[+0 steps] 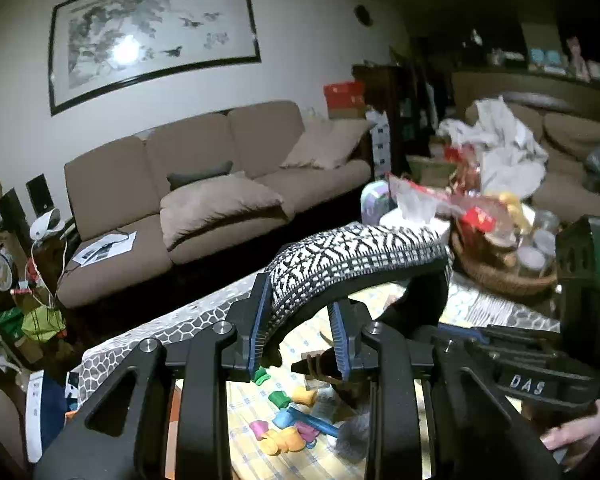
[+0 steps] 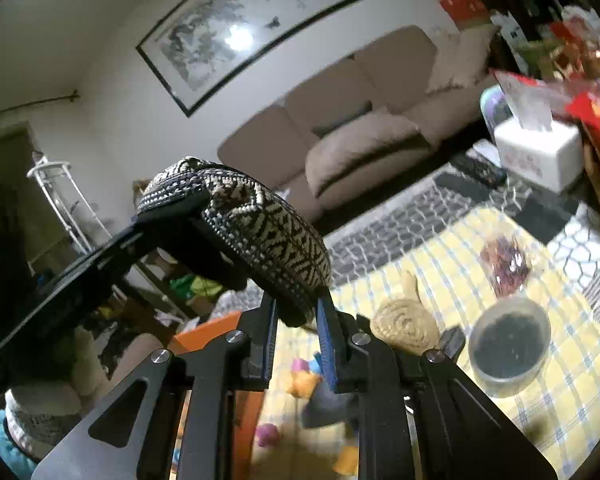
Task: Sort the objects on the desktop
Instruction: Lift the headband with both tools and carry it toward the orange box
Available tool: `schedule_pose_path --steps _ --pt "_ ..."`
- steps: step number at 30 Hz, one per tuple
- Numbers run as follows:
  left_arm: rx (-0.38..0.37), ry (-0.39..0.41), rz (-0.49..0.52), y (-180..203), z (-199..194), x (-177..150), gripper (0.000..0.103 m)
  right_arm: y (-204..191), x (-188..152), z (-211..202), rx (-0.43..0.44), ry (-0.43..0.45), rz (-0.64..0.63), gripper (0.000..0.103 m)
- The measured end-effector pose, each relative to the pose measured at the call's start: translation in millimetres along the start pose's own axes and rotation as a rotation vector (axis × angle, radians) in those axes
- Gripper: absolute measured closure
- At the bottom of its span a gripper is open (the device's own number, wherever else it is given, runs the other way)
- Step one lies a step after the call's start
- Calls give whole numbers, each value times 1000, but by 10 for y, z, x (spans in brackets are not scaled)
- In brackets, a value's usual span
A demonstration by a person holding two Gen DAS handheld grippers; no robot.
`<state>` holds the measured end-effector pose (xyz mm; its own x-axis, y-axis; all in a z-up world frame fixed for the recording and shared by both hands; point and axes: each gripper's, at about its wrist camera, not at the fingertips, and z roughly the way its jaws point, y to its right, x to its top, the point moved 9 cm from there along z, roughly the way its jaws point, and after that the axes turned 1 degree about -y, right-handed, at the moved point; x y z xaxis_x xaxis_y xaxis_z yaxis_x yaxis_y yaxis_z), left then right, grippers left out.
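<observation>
1. Holding one end each, you keep the black-and-white woven patterned band (image 1: 352,256) lifted above the yellow checked tablecloth (image 1: 300,456). In the left wrist view, your left gripper (image 1: 300,340) is clamped narrow on its end; the white letters "DAS" (image 1: 527,385) are readable on the other gripper's body.
2. In the right wrist view, your right gripper (image 2: 298,322) pinches the band's other end narrow, probably so it does not sag. I can read no writing here.

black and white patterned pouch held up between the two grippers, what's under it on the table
Under the patterned pouch, the yellow checked tablecloth carries small coloured toys and a blue-handled brush. The left gripper and the pouch itself cover the rest.
</observation>
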<state>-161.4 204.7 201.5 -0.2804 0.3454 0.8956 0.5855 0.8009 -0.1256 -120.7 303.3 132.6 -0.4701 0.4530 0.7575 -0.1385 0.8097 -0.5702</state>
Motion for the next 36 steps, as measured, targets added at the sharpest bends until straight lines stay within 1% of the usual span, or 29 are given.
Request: schedule_pose_path --steps 2,8,15,17,21,29,32,36 --pt "-3 25 -39 -96 -150 56 77 -87 86 -58 17 19 -4 83" --pt "-25 68 -123 -360 -515 145 77 -543 379 -407 87 108 -62 83" --pt "-40 141 -186 -628 -974 342 77 -1003 508 -592 147 160 -103 83" --pt "-46 156 -196 -722 -1101 396 77 -1115 555 -634 167 177 -105 83" --pt "-28 167 -184 -872 -1306 465 77 -1371 632 -703 216 191 -109 83" --pt "15 165 -180 -1139 -1624 458 77 -1805 595 -705 265 168 -128 83" --pt "31 160 -184 -1265 -1709 445 77 -1967 537 -621 261 134 -155 83" --pt "60 153 -208 -1454 -1745 385 77 -2139 514 -412 261 92 -169 83"
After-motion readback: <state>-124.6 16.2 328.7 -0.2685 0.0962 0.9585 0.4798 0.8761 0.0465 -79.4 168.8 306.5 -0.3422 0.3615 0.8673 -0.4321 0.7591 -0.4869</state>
